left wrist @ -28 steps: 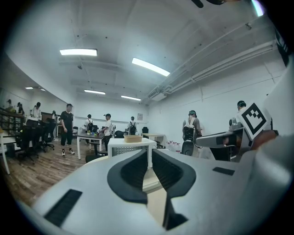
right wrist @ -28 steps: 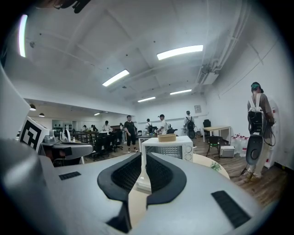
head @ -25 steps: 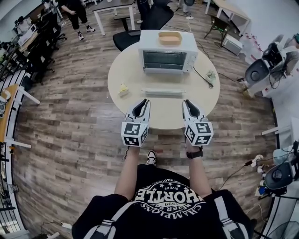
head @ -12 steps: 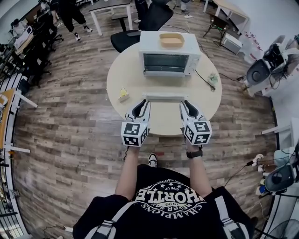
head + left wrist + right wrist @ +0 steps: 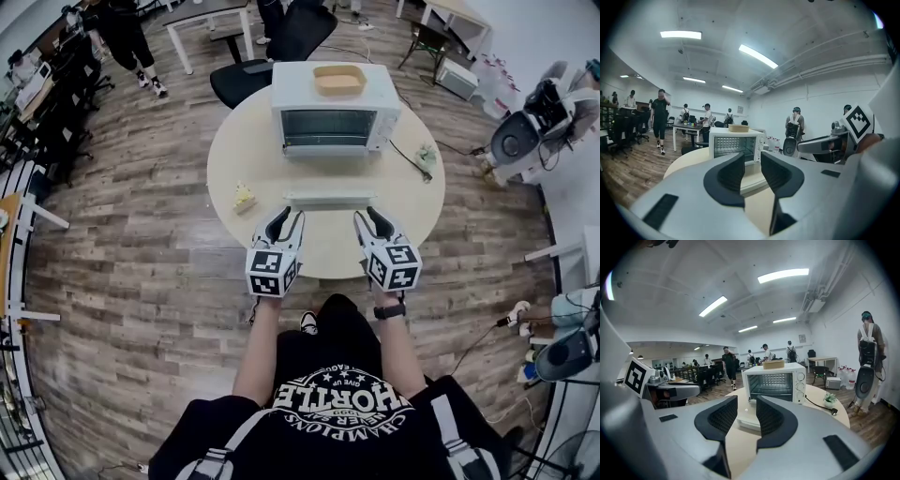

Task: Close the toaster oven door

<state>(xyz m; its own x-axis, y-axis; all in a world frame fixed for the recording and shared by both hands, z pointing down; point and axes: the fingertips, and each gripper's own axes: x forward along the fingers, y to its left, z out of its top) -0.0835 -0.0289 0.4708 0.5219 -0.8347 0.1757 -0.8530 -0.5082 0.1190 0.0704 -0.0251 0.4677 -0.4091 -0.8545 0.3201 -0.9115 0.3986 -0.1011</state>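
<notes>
I'm on the approach step. The door [image 5: 330, 200] lies dropped flat in front of the oven [image 5: 335, 108], which sits at the far side of the round worktop [image 5: 234, 159], and it has not been lifted yet. My left claw [image 5: 289, 217] and right claw [image 5: 367, 216] hang just short of the door's near edge, one toward each end. Both have just been opening and now stand partly apart, with nothing between the pads. In each gripper view I see the door's edge through the gap, ahead of the tips and not in them. Next, I judge, I need to bring the tips under or against that front edge, evenly on both sides. Then I swing it up and press it to the oven's face. Uneven lifting could twist the door, and a hard push could slide the oven back.
</notes>
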